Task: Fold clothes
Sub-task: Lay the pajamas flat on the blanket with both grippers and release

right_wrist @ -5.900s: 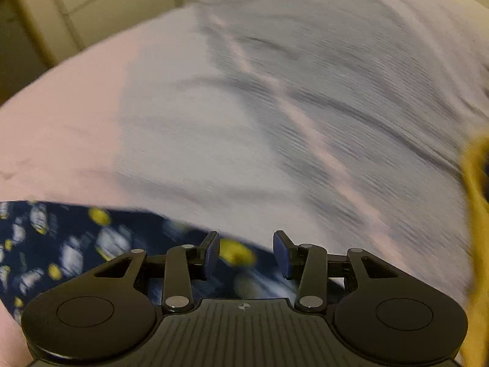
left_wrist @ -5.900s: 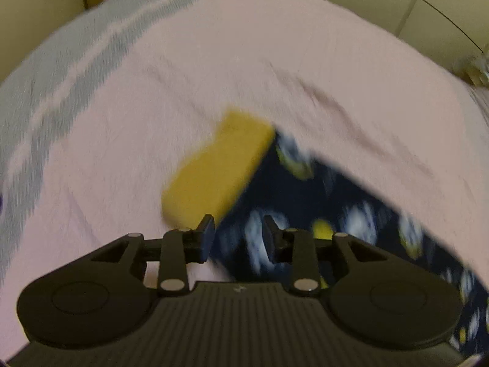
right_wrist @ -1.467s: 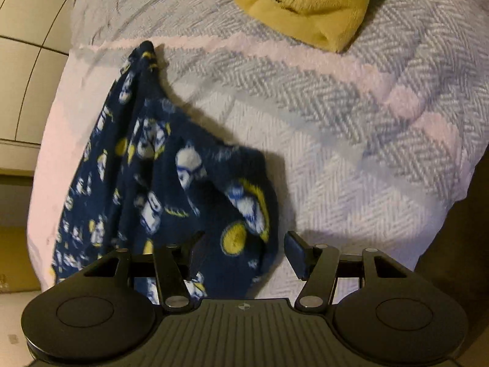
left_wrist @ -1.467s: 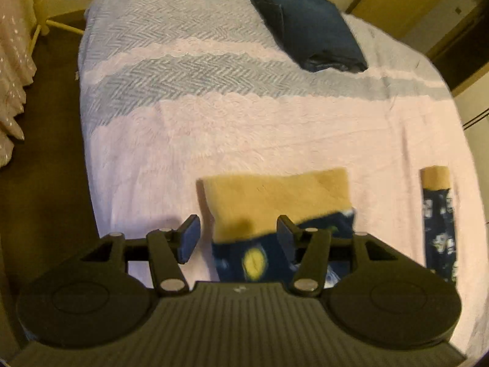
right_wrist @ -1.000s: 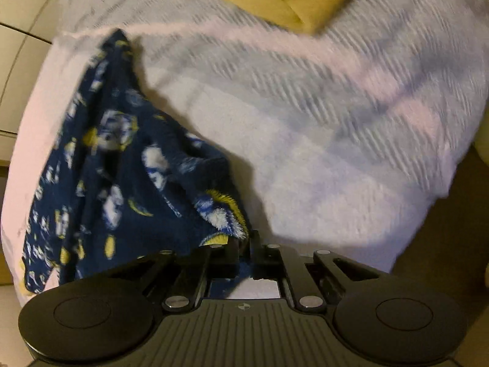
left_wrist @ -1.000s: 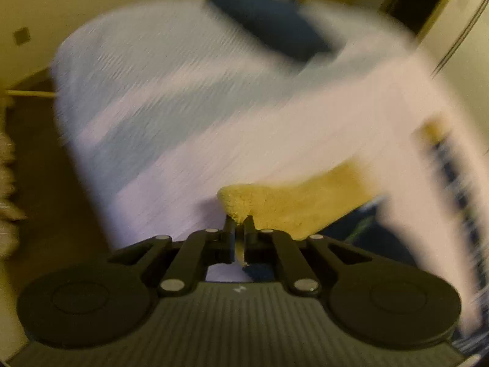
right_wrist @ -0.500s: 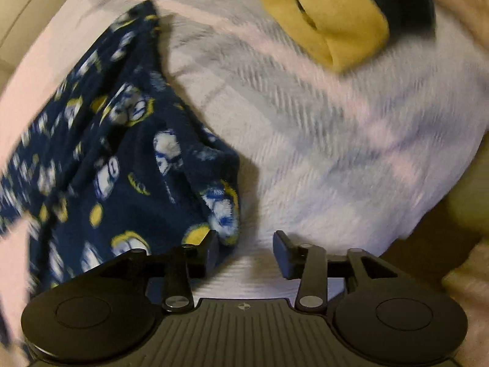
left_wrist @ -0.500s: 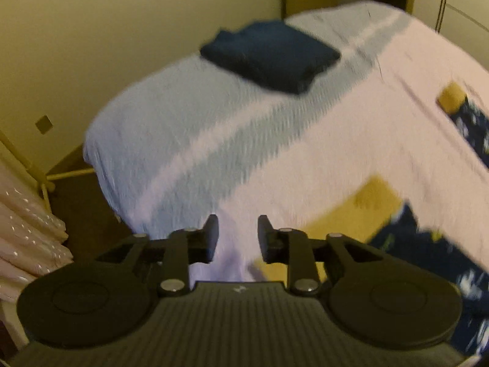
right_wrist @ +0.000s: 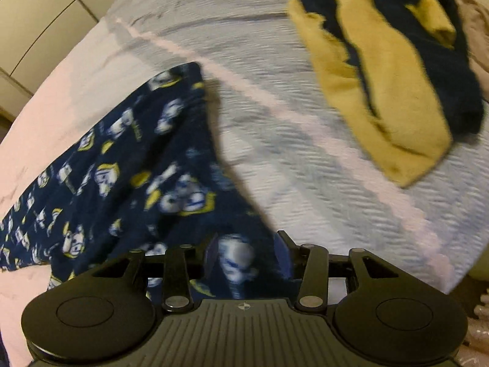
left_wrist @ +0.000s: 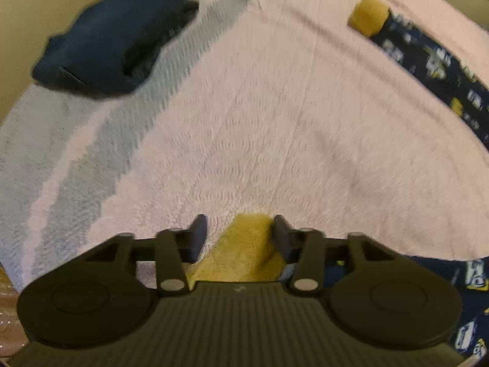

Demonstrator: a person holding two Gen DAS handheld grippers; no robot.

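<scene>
The left gripper (left_wrist: 237, 235) has its two fingers spread apart, and a yellow cuff (left_wrist: 244, 249) of the navy patterned pajama pants (right_wrist: 122, 165) lies in the gap between them. The cuff sits close to the right-hand finger, and the picture is too blurry to tell if they touch. From the left wrist, the other pant leg (left_wrist: 434, 61) runs along the far right side of the bed, and it ends in a second yellow cuff (left_wrist: 368, 15). A folded dark blue garment (left_wrist: 113, 39) sits well apart at the far left corner, on the blue-grey stripes of the bedspread (left_wrist: 275, 116). The middle of the bedspread is pale pink and fuzzy. The right gripper (right_wrist: 247, 264) is also spread open, with the navy cloth of the pajama pants lying between its fingers. The cloth has little white and yellow pictures all over it. From the right wrist, the pants stretch away to the left across the bed. Up at the top right lies another bunched piece of clothing, a yellow and navy garment (right_wrist: 382, 76), apart from the pants. Cream cabinet panels (right_wrist: 39, 15) stand behind the bed at the upper left.
</scene>
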